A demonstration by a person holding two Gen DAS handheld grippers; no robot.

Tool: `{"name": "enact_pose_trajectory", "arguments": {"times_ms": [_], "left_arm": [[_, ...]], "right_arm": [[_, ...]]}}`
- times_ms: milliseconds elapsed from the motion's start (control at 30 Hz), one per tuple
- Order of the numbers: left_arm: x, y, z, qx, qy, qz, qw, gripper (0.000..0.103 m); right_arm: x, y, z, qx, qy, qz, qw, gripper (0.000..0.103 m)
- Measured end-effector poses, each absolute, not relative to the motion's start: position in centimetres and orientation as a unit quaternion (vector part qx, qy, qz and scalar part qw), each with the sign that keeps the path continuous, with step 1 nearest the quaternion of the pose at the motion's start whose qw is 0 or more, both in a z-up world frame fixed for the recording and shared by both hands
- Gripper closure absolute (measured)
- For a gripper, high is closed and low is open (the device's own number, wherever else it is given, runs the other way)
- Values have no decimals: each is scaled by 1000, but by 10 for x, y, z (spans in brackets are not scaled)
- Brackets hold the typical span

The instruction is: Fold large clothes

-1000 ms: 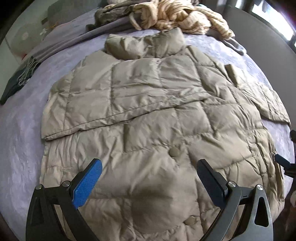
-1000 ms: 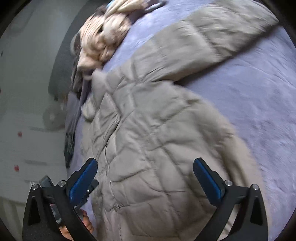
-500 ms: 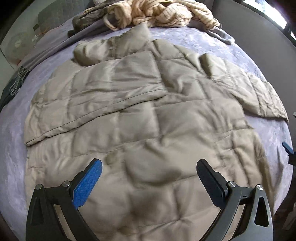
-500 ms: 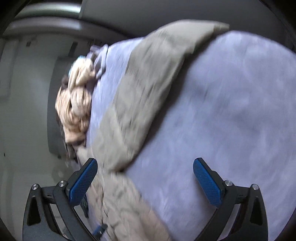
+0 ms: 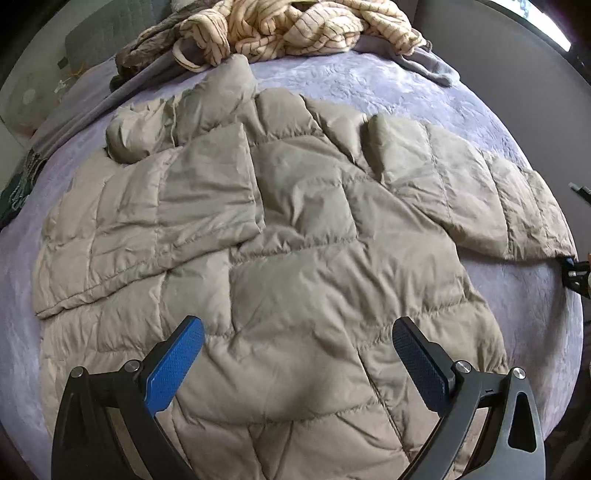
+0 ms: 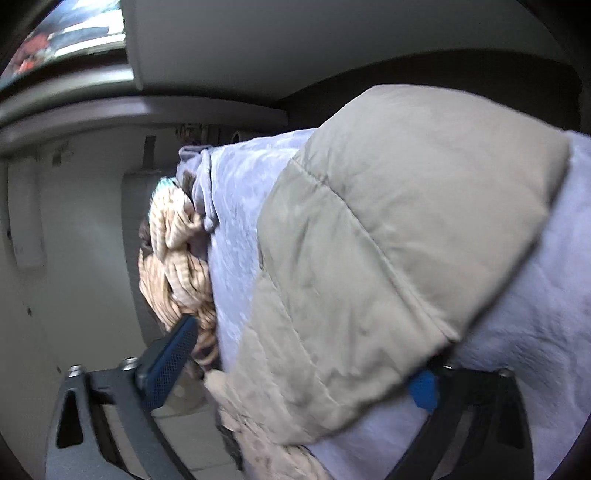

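Left wrist view shows the beige quilted puffer jacket spread flat over the lavender bedspread, one sleeve already folded across its body and the other sleeve stretched away from the body toward the bed's edge. Beyond the jacket's collar lies a heap of cream striped knitwear, with a grey garment just beside that heap. No brand, label or writing can be read on the jacket or anything near it.

Above the jacket's lower half hangs the left gripper, jaws spread wide with nothing between them, clear of the fabric.

At the cuff of the outstretched sleeve, the right gripper has its jaws around the padded fabric and closing; the sleeve lies between them. One blue pad sits just under the cuff's edge, while the other finger still stands apart from the cloth. Past the jacket in this blurred view, the striped knitwear shows against a pale wall.
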State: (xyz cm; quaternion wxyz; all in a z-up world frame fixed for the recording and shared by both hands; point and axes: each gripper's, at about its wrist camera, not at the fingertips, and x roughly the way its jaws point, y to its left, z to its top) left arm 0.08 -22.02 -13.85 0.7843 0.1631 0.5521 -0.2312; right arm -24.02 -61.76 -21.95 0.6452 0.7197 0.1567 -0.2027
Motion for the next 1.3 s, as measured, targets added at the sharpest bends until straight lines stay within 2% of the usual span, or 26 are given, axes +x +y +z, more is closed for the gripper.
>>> {"name": "enact_pose_trajectory", "arguments": {"times_ms": [33,100,267,467,667,800,933,1033,1167,1300], "left_arm": [[3,-219,-136,163,549,-227,788,1],[8,-214,-132,162,545,-219,793,1],[23,-188,-123,150,531,-196,811,1],[49,-142,-126,132,530,-171,820,1],[78,-95,-126,119,528,-166,824,1],[97,-61,-123,110,522,-159,830,1],[113,-30,-125,101,523,-141,835,1],[123,-9,-134,92,529,-126,834,1],[130,9,-148,79,543,-116,828,1],[132,11,-158,71,547,-119,825,1]], "right_arm": [[-238,-620,-224,734,152,-195,633,60],[-235,-621,-233,757,142,-180,612,94],[-225,-619,-216,730,149,-173,644,95],[-178,-590,-163,654,182,-131,722,95],[-90,-507,-98,540,237,-62,805,95],[-21,-426,-78,462,288,-9,839,95],[28,-341,-96,404,355,38,842,95],[59,-287,-134,376,418,46,825,95],[74,-262,-182,379,472,26,795,95],[68,-264,-200,403,490,6,773,95]]}}
